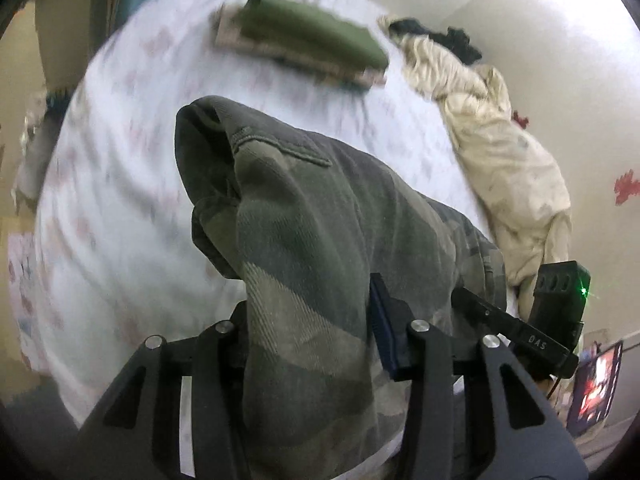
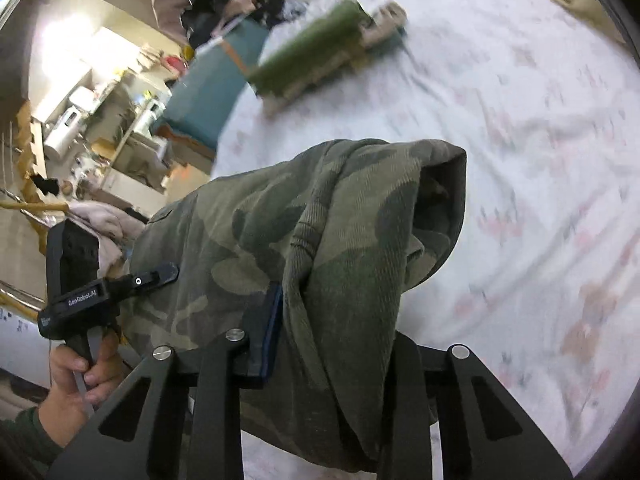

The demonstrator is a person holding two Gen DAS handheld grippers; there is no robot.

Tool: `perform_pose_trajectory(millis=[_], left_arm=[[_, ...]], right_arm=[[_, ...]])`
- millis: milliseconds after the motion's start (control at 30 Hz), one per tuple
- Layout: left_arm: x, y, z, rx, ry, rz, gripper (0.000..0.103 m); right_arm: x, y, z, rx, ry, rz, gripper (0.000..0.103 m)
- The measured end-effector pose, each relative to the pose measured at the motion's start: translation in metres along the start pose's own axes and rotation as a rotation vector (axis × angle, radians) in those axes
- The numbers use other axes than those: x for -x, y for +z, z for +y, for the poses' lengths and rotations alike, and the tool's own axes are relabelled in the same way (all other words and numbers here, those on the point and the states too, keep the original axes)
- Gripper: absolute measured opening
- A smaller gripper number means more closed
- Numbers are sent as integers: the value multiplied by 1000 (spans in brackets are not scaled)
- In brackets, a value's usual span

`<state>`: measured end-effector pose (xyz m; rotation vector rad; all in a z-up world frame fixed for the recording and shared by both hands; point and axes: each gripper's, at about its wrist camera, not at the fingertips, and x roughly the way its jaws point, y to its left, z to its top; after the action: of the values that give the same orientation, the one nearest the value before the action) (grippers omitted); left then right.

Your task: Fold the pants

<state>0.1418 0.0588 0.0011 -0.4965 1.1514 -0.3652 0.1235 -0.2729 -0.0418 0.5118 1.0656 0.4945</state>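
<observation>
Clamping both grippers on the camouflage-patterned green cotton pants [image 1: 320, 240]: left gripper [image 1: 308, 320] fingers pressing together on a thick bunch of cloth, right gripper [image 2: 332, 328] fingers doing likewise on another bunch. Holding the pants raised above the bed, cloth draping over and between the fingers, the span between the two grips hanging slack. Gripping the left tool's handle with the bare left hand [image 2: 80, 364]. Passing over the white floral-print bed sheet [image 1: 132, 184], bare directly beneath. Lying farther off, near the far edge: a finished stack of folded olive and beige garments [image 1: 308, 44]. Waiting beside the wall: a crumpled cream garment heap [image 1: 500, 148]. Judging progress: pants not yet spread flat; laying out and every fold remaining.
</observation>
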Motion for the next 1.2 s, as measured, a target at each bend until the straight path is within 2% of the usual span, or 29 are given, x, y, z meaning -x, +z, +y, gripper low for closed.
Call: perform_pose_trajectory(millis=[33,100,233,300,400,467,533,600,667,700,733,767,800,833,867,933,967,1000,1033,1067,1200], left_arm=[[1,14,-3,0,0,-10,40],[1,62,-12,-16,-5,-44,40],[-19,174,-21,-14,-13,-94,40],[-39,236,-24,-40,5,-124,40],[-69,309,-18,-57,28,-156,41],[-91,345,-9,-15,57,-179,41],[-113,369,-6,-34,101,-205,41],[-139,384,6,-49,131,-215,42],[-178,391,33,-4,137,-155,43],[-189,386,44,17,138,-131,47],[-208,381,55,39,161,-92,50],[-220,376,61,37,176,-77,52],[-229,364,66,7,208,-118,59],[-233,356,66,-28,228,-147,59],[-235,352,63,-62,245,-174,59],[-231,354,64,-67,242,-196,65],[-228,358,65,-64,243,-200,69],[-223,362,66,-60,272,-207,81],[-216,364,65,-58,312,-224,86],[-207,365,66,-55,334,-248,86],[-174,354,69,-59,306,-283,87]], right_arm=[[1,20,3,6,4,-22,30],[-1,69,14,31,6,-63,29],[-21,173,35,102,-22,-110,29],[-40,235,42,127,-43,-129,29],[-77,314,45,152,-83,-141,29],[-114,358,42,160,-114,-134,29],[-144,382,33,175,-163,-121,29],[-174,398,20,170,-197,-98,29],[-189,398,1,174,-224,-87,29],[-208,395,-12,169,-261,-66,31],[-218,391,-22,163,-290,-42,36],[-230,388,-33,156,-324,-18,46],[-237,385,-40,152,-347,-13,54],[-240,381,-46,145,-348,-13,65],[-241,380,-50,137,-328,-10,65],[-235,380,-51,132,-321,-28,66],[-231,380,-48,144,-332,-38,69],[-227,380,-43,164,-348,-50,71],[-225,379,-41,175,-356,-56,74],[-219,380,-39,180,-363,-64,75],[-188,380,-40,125,-320,-90,80]])
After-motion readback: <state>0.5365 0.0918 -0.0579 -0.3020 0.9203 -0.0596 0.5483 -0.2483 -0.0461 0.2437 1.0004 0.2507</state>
